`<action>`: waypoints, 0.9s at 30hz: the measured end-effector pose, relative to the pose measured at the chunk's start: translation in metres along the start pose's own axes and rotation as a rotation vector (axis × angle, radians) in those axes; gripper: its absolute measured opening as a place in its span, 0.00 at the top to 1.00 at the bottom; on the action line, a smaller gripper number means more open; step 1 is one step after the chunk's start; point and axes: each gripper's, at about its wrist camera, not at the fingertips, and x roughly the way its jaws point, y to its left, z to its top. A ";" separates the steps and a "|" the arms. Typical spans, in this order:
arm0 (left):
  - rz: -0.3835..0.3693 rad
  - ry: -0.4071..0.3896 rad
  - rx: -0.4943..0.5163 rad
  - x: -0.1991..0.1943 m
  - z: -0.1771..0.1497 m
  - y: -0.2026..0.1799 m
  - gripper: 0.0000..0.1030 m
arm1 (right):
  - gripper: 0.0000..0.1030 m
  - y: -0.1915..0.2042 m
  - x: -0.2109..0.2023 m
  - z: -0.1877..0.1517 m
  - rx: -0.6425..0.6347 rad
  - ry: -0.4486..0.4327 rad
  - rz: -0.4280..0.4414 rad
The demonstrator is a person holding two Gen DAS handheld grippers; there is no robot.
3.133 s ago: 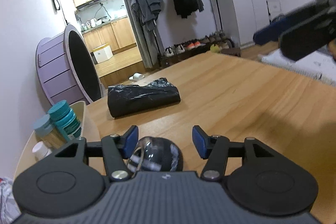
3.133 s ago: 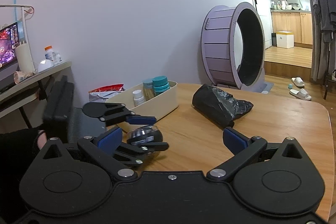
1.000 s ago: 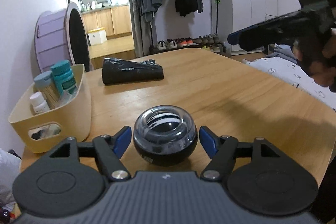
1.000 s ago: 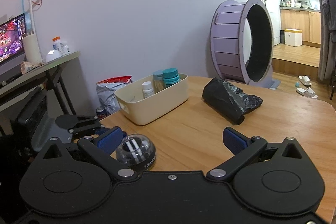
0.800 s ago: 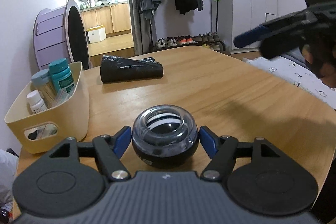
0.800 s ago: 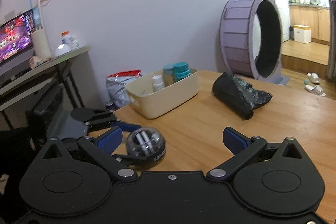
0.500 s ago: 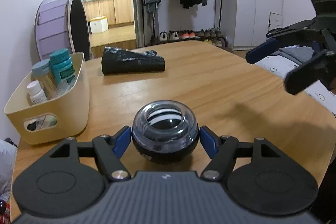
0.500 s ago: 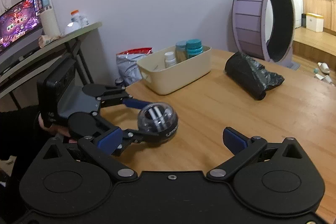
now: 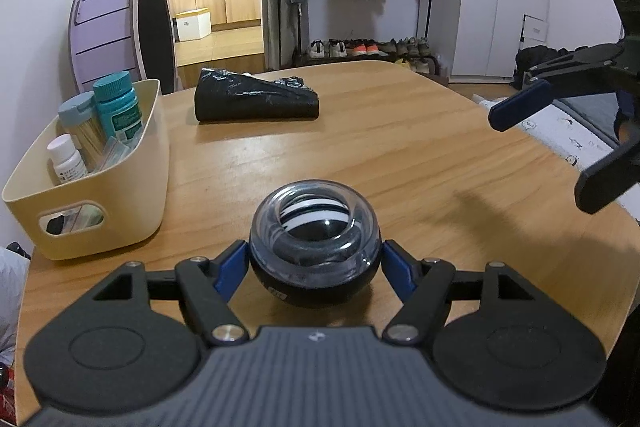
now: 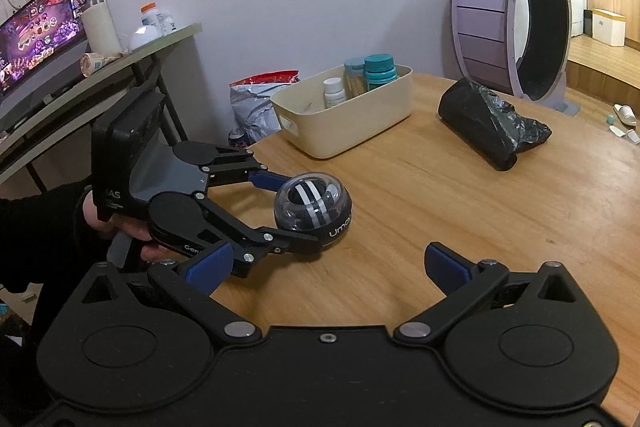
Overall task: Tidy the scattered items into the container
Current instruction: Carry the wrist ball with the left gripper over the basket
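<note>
Container (image 9: 132, 163) holds perhaps four bottles; left gripper (image 9: 314, 269) clamps one gyro ball (image 9: 314, 239); right gripper (image 10: 328, 267) gapes

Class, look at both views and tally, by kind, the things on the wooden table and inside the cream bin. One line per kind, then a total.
Bin: 1
Bottles in the bin: 3 (teal-capped, pale blue-capped, white)
Gyro ball, gripped by the left gripper: 1
Black bag roll: 1
Total: 6
Smaller bits lying in the bin are too unclear to count.
</note>
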 end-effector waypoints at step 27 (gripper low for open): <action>0.008 0.000 -0.009 -0.003 0.002 0.000 0.31 | 0.00 0.008 0.004 -0.002 -0.024 0.046 0.000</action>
